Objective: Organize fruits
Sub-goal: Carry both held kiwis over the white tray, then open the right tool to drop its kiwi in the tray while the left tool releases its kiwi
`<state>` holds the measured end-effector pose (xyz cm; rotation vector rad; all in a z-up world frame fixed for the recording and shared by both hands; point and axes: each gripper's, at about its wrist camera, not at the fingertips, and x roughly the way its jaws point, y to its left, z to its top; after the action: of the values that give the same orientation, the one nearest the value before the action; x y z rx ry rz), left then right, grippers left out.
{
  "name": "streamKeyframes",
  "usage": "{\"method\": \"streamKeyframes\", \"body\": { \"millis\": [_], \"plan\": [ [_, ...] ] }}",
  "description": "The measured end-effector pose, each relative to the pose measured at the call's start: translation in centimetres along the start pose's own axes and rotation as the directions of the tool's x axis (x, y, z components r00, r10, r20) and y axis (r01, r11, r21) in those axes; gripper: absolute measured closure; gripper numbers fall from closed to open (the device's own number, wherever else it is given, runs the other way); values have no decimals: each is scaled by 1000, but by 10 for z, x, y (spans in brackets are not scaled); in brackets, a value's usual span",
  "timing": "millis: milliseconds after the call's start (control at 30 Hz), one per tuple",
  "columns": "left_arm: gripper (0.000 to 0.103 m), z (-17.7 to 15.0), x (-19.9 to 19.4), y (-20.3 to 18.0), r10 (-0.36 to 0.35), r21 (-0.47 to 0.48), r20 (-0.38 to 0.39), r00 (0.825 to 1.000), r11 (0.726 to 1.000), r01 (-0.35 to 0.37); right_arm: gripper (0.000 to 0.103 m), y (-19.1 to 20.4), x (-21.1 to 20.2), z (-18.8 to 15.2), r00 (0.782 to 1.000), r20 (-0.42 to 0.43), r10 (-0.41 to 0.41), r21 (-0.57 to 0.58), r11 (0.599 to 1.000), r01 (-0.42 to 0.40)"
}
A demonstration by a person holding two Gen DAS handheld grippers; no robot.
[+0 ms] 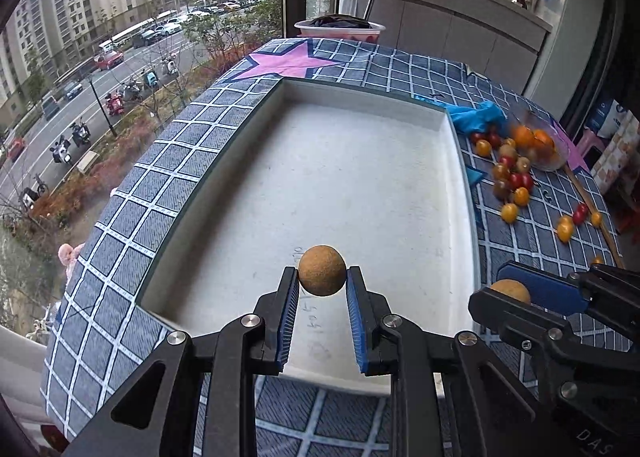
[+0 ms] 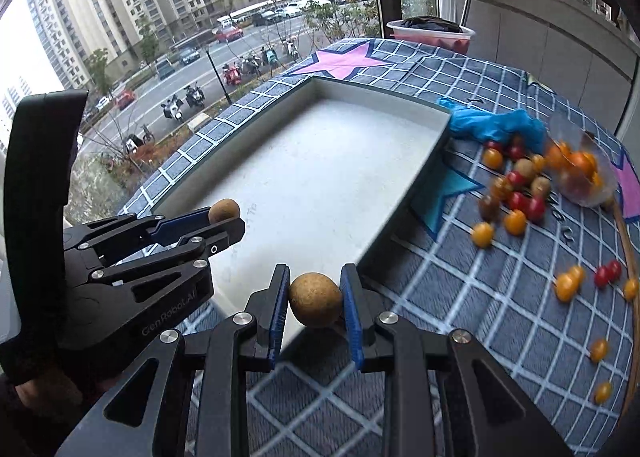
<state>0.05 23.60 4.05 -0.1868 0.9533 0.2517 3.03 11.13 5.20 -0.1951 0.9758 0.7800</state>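
Note:
My left gripper (image 1: 322, 279) is shut on a brown round longan (image 1: 322, 270) and holds it over the near part of the white tray (image 1: 456, 161). It also shows in the right wrist view (image 2: 226, 217) with its longan (image 2: 224, 210). My right gripper (image 2: 315, 295) is shut on a second brown longan (image 2: 315, 299) above the tray's near right corner; it shows in the left wrist view (image 1: 516, 289). Several red and yellow cherry tomatoes (image 2: 516, 193) lie on the checked cloth right of the tray (image 2: 432, 145).
A tipped clear bowl (image 2: 580, 169) with orange fruit and a blue glove (image 2: 492, 123) lie right of the tray. A pink basin (image 2: 432, 35) stands at the far table edge. A window runs along the left.

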Motion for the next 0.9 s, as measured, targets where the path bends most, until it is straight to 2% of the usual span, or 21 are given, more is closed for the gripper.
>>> {"method": "streamKeyframes", "body": {
  "millis": [500,900],
  "plan": [
    [77,23,40,26,-15,-36,-67,998,999,13,75,1,55,45,995,-54,-81,22,996,82],
    [77,52,65,20,-7,-4,-92,996,1000,7,75,-14,84,67,986,-86,-143,55,987,148]
  ]
}}
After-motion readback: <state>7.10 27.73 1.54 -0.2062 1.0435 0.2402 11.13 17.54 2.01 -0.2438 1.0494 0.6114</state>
